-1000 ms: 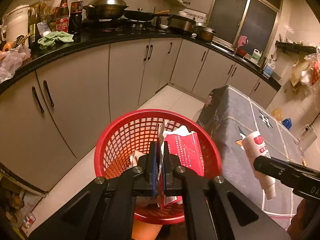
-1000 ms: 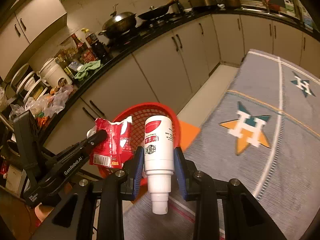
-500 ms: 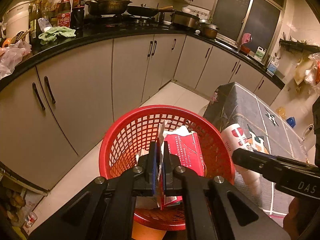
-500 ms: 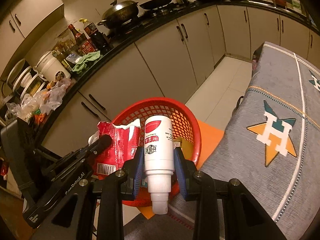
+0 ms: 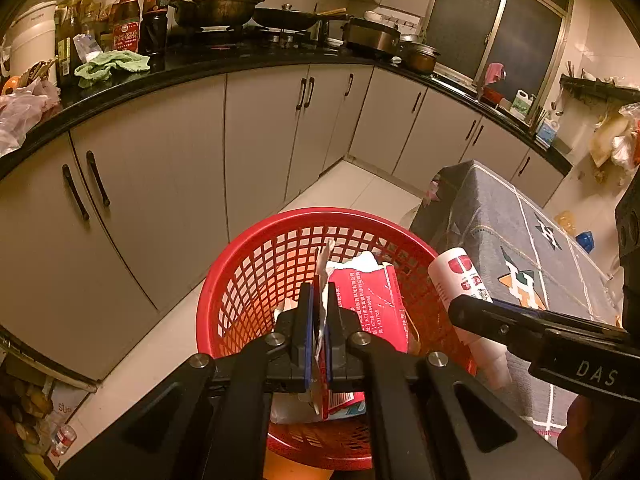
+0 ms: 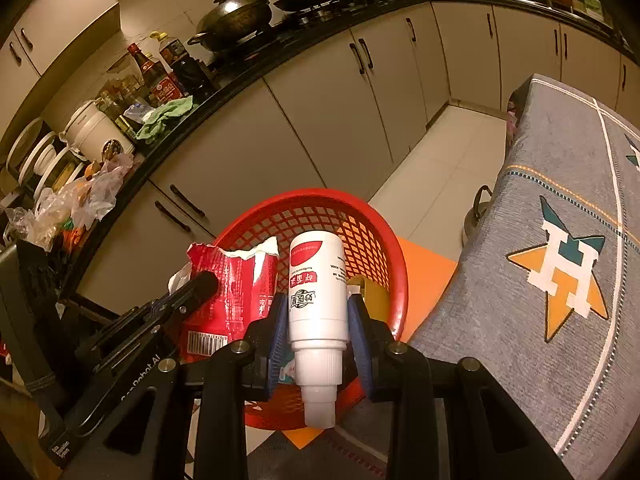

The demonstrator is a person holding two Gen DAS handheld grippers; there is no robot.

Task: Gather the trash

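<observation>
A red mesh basket (image 5: 256, 264) stands on the floor by the cabinets; it also shows in the right wrist view (image 6: 360, 224). My left gripper (image 5: 318, 332) is shut on a torn red snack packet (image 5: 368, 300) and holds it over the basket; the packet also shows in the right wrist view (image 6: 232, 292). My right gripper (image 6: 318, 332) is shut on a white bottle (image 6: 318, 292) with a red label, held over the basket's right rim. The bottle also shows in the left wrist view (image 5: 460, 280).
A table with a grey star-patterned cloth (image 6: 560, 240) stands right of the basket. Beige cabinets (image 5: 160, 168) under a black counter with pans and bottles (image 5: 136, 12) run behind. An orange mat (image 6: 424, 264) lies under the basket. White crumpled trash lies inside it.
My right gripper has carried the white bottle left from over the table to the basket's rim. My left gripper stays over the basket with the packet.
</observation>
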